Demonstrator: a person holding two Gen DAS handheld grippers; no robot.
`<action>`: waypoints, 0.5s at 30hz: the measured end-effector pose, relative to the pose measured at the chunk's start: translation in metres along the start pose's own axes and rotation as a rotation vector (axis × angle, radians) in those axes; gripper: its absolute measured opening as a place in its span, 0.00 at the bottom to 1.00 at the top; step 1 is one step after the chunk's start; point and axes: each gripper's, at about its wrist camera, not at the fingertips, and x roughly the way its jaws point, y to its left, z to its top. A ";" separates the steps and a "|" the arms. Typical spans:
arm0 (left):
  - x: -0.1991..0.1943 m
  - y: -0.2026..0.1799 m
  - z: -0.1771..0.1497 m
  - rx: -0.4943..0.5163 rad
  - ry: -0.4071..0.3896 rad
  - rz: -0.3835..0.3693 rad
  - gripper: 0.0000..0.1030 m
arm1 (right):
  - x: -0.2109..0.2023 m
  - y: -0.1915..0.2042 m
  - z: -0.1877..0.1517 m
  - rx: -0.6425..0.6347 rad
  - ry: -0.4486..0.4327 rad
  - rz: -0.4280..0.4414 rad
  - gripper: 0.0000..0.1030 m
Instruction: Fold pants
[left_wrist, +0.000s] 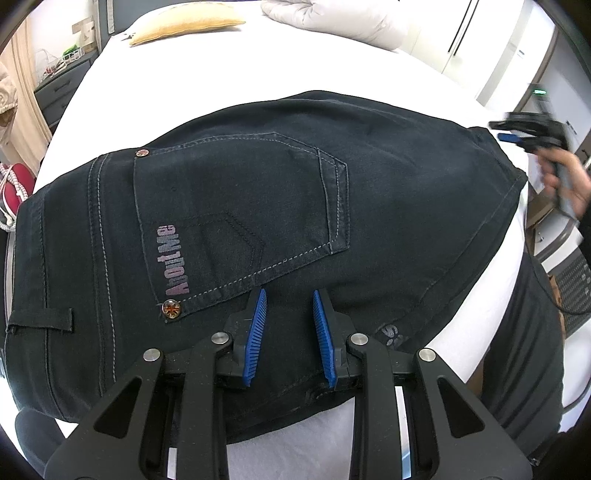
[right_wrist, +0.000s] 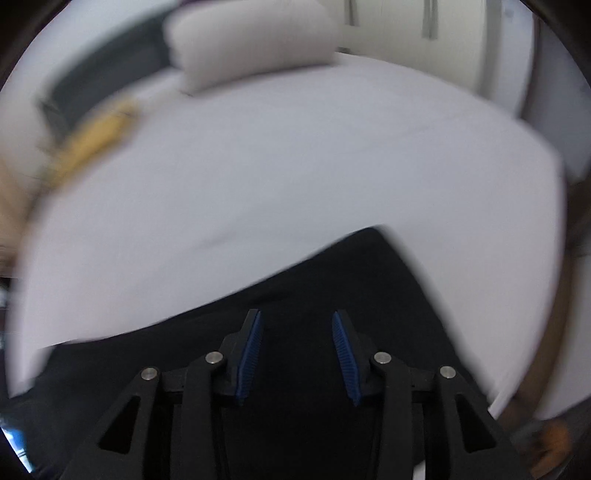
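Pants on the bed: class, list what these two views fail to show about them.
- Left wrist view: the pants run off the left edge and behind the left gripper; legs unseen.
- Right wrist view: motion blur; dark fabric under the right gripper shows no seams.

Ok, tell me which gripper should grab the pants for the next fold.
Left. The left gripper hovers open, steady, right over the pants near the back pocket. The right gripper is open too, but its view is motion-blurred.

The right wrist view is motion-blurred; the pants there run off the bottom edge.
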 end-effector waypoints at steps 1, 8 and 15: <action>-0.001 0.000 -0.001 -0.002 -0.001 -0.001 0.25 | -0.020 0.007 -0.015 0.010 -0.002 0.109 0.44; -0.010 0.006 -0.007 -0.032 -0.003 -0.015 0.25 | -0.041 0.057 -0.133 0.265 0.205 0.607 0.48; -0.017 0.011 -0.011 -0.048 -0.004 -0.029 0.25 | 0.003 0.119 -0.179 0.382 0.371 0.715 0.48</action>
